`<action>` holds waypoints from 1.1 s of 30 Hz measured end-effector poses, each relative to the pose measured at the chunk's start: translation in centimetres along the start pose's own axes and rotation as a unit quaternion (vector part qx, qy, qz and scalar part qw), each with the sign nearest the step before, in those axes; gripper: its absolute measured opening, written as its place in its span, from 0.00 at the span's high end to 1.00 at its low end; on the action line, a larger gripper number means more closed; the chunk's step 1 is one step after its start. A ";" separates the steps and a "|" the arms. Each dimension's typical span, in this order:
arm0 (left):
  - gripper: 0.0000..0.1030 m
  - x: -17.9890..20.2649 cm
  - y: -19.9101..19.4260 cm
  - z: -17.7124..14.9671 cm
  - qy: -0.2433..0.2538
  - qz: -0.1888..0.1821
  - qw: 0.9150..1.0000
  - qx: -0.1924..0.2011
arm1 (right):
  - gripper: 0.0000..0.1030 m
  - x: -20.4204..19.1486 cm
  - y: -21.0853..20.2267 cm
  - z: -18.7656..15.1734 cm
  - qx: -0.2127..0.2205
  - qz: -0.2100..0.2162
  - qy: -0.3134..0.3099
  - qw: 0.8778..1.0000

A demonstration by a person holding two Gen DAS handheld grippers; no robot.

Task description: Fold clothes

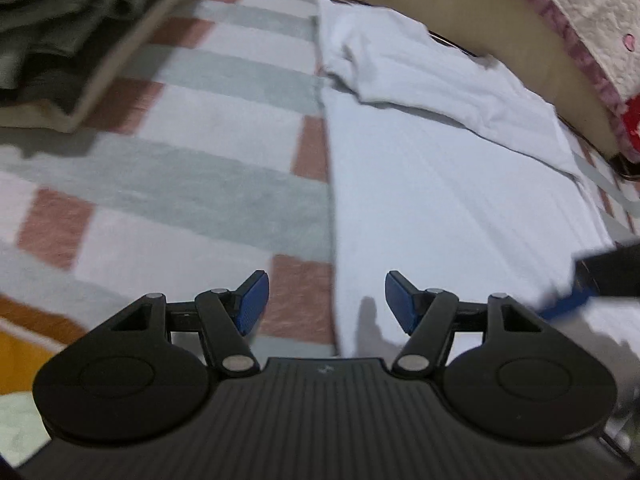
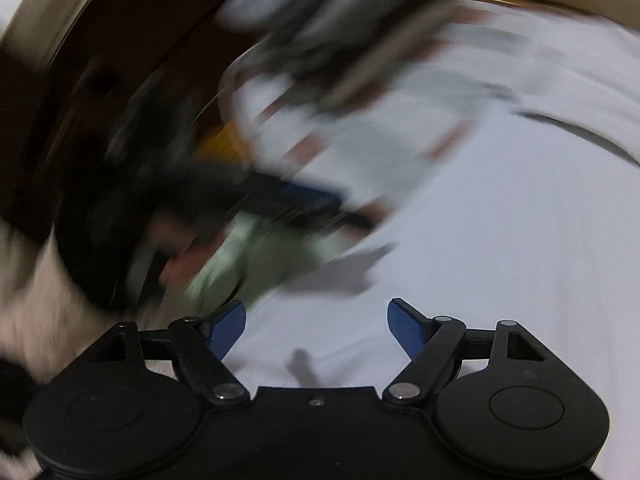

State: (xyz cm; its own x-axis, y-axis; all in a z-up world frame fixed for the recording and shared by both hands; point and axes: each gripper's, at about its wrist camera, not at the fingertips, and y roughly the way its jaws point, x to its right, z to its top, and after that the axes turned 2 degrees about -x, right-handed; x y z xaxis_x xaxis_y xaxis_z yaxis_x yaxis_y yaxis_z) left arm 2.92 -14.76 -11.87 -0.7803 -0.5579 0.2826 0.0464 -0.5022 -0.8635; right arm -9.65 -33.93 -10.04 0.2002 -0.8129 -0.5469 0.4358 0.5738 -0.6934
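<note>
The checked blanket [image 1: 168,184], in white, grey-green and dull red squares, covers the surface under everything and takes up the whole left half of the left wrist view; that stretch lies bare and flat, open room as far as the stack at top left. Beyond it runs a curved tan edge [image 1: 460,8], and past that a pink-trimmed quilt [image 1: 592,12] at the far right.

The white garment [image 1: 440,184] lies spread flat on the blanket, right of centre. Its long axis runs away from the camera, leaning a little to the right. Its left edge is a straight line from just ahead of the tongs to the far end, where a flap is folded over on top and the cloth bunches slightly. The right edge slants off toward the frame's border.

A stack of folded grey clothes [image 1: 52,28] sits on a tan board at top left, well apart from the garment.

The left tongs [image 1: 327,300] hang wide apart and empty, straddling the garment's left edge. The right tongs [image 2: 316,330] are likewise spread wide, holding nothing, over white cloth; their view is heavily smeared. In it the left tongs appear as a dark blur to the left, and the right tongs' blue tip enters the left view at the right border.
</note>
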 end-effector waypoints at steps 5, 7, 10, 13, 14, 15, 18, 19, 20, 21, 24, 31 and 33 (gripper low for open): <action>0.38 -0.4 -1.9 -1.2 -0.015 -0.002 1.000 0.024 | 0.20 -5.4 3.5 -1.9 -0.068 -0.013 -0.112 0.991; 0.38 -0.8 -1.8 -1.3 -0.027 0.002 0.999 0.021 | 0.20 -7.5 4.5 -3.2 -0.093 -0.044 -0.185 0.977; 0.38 -1.7 -1.0 -1.1 -0.054 0.001 0.998 0.012 | 0.20 -9.7 6.1 -4.9 -0.122 -0.088 -0.275 0.950; 0.38 -1.8 -0.6 -0.9 -0.060 -0.002 0.998 0.009 | 0.20 -10.3 7.1 -5.2 -0.125 -0.102 -0.291 0.943; 0.38 -1.7 -0.5 -0.9 -0.058 0.000 0.998 0.008 | 0.21 -10.4 7.4 -5.3 -0.125 -0.104 -0.291 0.943; 0.38 -1.7 -0.4 -0.9 -0.057 0.003 0.998 0.007 | 0.21 -10.4 7.7 -5.3 -0.125 -0.107 -0.292 0.942; 0.38 -1.8 -0.3 -1.0 -0.059 0.006 0.998 0.004 | 0.26 -10.7 8.5 -5.3 -0.124 -0.114 -0.295 0.940; 0.38 -1.9 -0.4 -1.0 -0.061 0.006 0.998 0.005 | 0.45 -10.8 8.8 -5.4 -0.124 -0.117 -0.296 0.940; 0.38 -2.0 -0.5 -1.0 -0.063 0.006 0.998 0.007 | 0.53 -10.9 9.1 -5.4 -0.124 -0.119 -0.297 0.939; 0.38 -2.1 -0.6 -0.9 -0.064 0.006 0.998 0.008 | 0.68 -10.9 9.3 -5.4 -0.124 -0.122 -0.298 0.939; 0.38 -2.1 -1.1 -0.9 -0.064 -0.001 0.998 0.019 | 0.95 -9.9 7.8 -4.8 -0.086 -0.109 -0.248 0.959; 0.38 1.4 -5.2 -2.0 0.022 -0.104 0.992 0.069 | 0.95 -4.9 1.2 -2.9 0.029 -0.087 -0.072 0.993; 0.38 2.8 -6.3 -2.8 0.048 -0.122 0.989 0.070 | 0.95 -3.3 -0.4 -3.0 0.051 -0.087 -0.032 0.994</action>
State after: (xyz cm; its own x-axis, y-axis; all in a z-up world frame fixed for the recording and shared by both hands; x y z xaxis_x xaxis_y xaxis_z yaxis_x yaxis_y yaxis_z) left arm -1.32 -11.28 -6.79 -0.8345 -0.3464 0.4284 -0.0698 -0.7048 -0.7060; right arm -13.13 -31.12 -9.39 0.1686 -0.9054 -0.3897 0.5540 0.4140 -0.7223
